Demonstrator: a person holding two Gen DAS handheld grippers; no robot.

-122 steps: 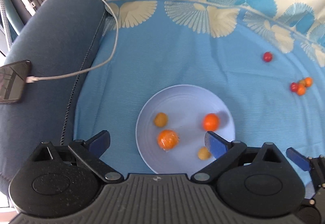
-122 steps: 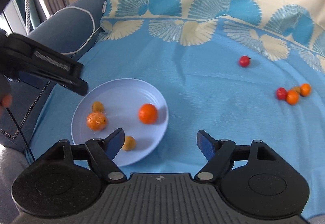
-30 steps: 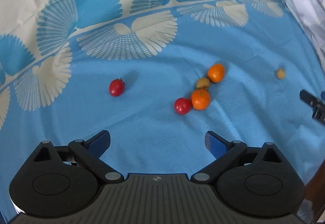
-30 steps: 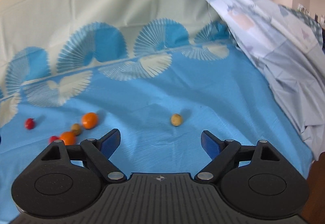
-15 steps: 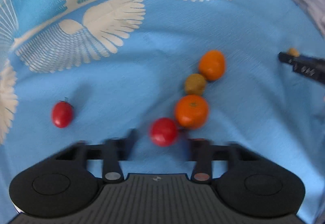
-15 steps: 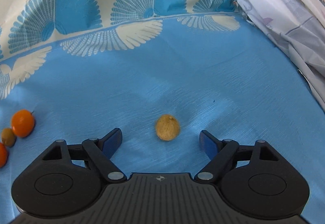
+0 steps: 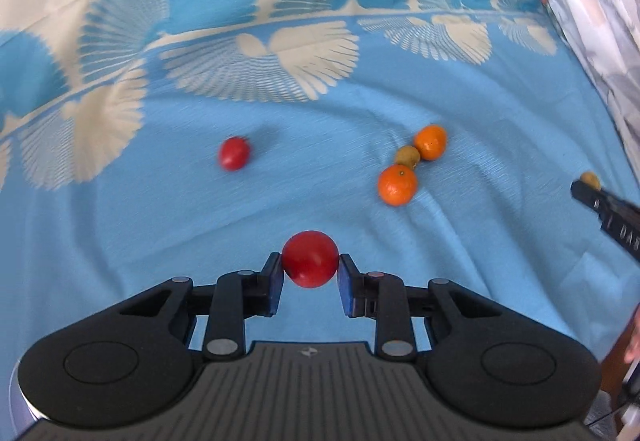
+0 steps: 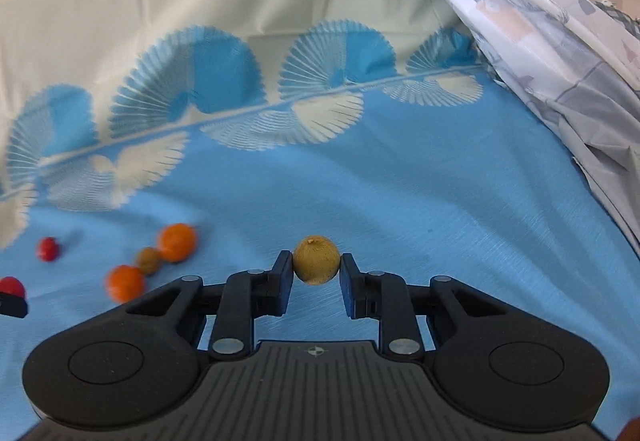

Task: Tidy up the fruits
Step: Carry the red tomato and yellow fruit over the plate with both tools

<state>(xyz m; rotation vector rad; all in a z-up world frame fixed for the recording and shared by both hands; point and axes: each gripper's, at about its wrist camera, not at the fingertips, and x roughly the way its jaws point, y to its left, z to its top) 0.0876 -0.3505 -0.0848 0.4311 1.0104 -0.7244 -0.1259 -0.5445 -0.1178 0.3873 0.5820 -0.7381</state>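
My left gripper is shut on a red tomato, held just above the blue cloth. Beyond it lie another red tomato and a cluster of two oranges with a small brown fruit between them. My right gripper has its jaws closing, and the pads press on a round tan fruit. In the right wrist view the same cluster shows at the left: an orange, the brown fruit and an orange. The plate is out of view.
The blue fan-patterned cloth turns cream toward the back. A pale printed sheet drapes over the right side. The right gripper's finger reaches into the left wrist view at the right edge.
The left jaws, half a second ago blurred around the tomato on the cloth, now grip it and have drawn back. The right jaws, open around the tan fruit, have shut on it.
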